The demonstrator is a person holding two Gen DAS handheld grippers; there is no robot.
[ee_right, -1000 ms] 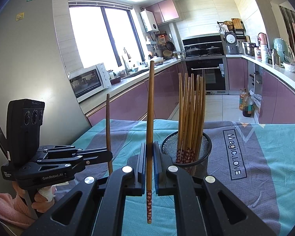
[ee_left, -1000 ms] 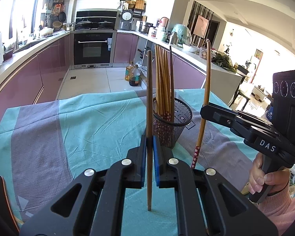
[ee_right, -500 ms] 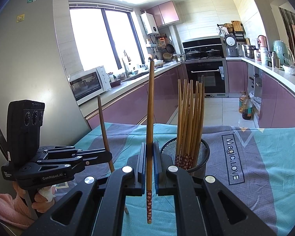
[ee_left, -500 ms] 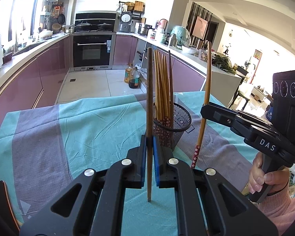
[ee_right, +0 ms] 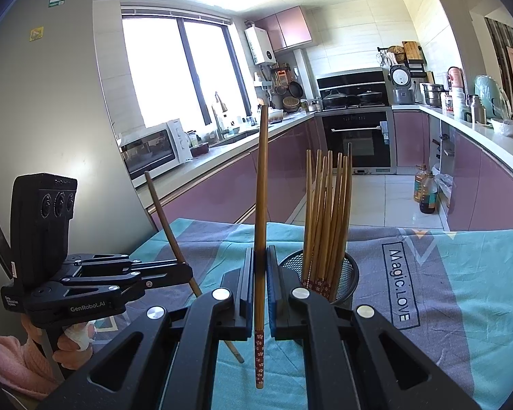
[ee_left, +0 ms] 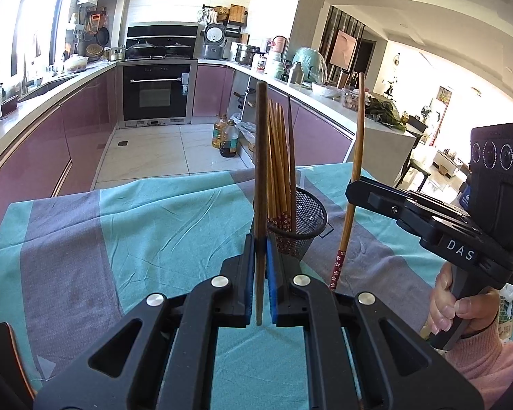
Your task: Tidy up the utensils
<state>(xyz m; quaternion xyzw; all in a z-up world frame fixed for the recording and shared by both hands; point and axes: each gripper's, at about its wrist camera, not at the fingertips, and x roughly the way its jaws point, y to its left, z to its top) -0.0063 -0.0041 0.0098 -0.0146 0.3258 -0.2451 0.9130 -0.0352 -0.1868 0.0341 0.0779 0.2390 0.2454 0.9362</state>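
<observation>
Left gripper (ee_left: 260, 259) jaws clamped on an upright dark chopstick (ee_left: 260, 157); right gripper (ee_right: 260, 266) likewise on a flower-ended chopstick (ee_right: 260, 239). Mesh holder (ee_right: 350, 275) of chopsticks at 1 o'clock on the counter (ee_left: 119, 239).

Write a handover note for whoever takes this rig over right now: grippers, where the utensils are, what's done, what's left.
Left gripper: shut on a dark chopstick, roughly upright.
Right gripper: shut on a flower-ended chopstick, patterned end down.
Mesh holder stands on the tablecloth with a bundle of chopsticks already inside.
Left: drop both held chopsticks into the holder. No loose ones visible on the cloth.
</observation>
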